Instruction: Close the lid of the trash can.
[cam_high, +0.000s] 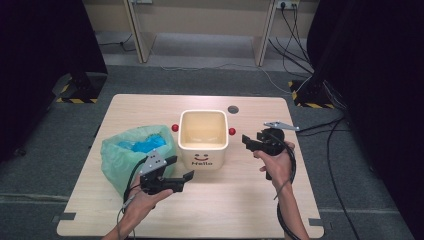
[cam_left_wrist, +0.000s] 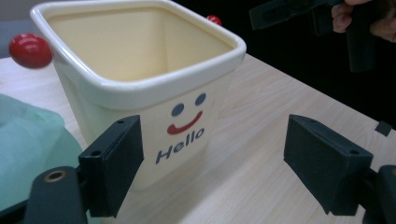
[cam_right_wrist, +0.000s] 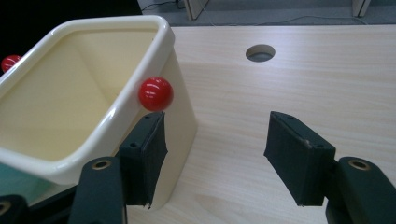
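Two tongs, both empty with jaws apart: your left tongs (cam_high: 181, 170) sit just in front of the cream bin (cam_high: 203, 137), toward its left corner; your right tongs (cam_high: 248, 141) hover just beside its right wall, below the red knob (cam_right_wrist: 155, 94). The bin stands upright at mid-surface (cam_high: 240, 200), and a green bag (cam_high: 125, 150) lies touching its left side. To lift it level, I judge you should close each pair squarely on opposite rims, clear of both knobs. Writing: "Hello" (cam_left_wrist: 180, 146) in blue under a printed smiling face; no brand is legible.
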